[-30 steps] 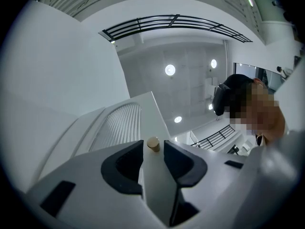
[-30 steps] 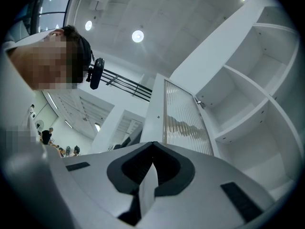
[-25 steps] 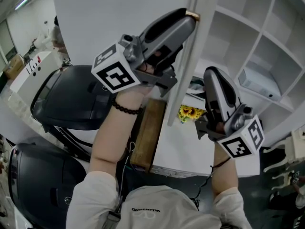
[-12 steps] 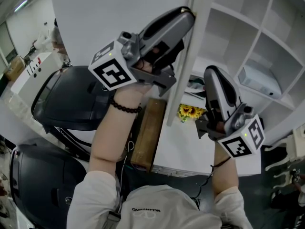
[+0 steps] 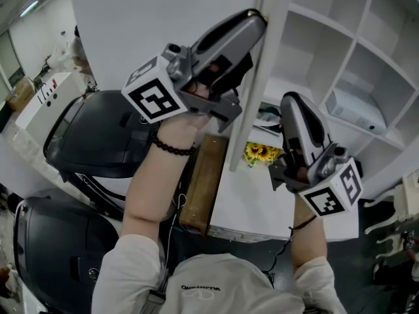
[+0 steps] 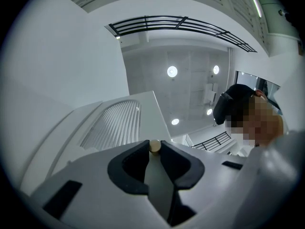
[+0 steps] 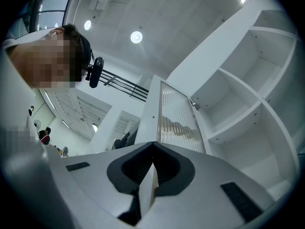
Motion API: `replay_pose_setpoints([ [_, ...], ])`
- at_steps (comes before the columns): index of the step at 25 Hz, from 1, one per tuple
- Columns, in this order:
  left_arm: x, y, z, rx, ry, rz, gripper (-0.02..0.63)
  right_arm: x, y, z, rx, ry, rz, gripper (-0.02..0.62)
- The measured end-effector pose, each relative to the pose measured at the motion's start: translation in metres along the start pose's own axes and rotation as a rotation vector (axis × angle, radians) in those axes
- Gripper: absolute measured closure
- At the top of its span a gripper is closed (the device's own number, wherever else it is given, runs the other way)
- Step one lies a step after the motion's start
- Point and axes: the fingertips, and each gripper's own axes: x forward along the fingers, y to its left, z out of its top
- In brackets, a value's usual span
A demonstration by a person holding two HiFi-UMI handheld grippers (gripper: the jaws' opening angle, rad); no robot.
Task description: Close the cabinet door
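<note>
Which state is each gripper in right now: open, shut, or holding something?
Left gripper: jaws have just been closing, now shut on the small round beige knob of the white cabinet door.
Right gripper: jaws shut, holding nothing.

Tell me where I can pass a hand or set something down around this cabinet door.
Bare: the shelf compartment right of the door edge, the upper compartment above the white box, and the white ledge right of the wooden block. Crowded: behind the door edge, where the sunflower item lies beside the right tongs.
</note>
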Motion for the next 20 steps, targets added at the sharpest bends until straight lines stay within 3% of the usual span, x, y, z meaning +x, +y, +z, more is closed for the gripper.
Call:
replay_pose_setpoints([
  [20, 0.035, -0.007, -0.035, 0.130, 0.065, 0.086, 0.532, -0.043, -0.027, 0.017, -0.051, 0.018, -0.078, 0.584],
])
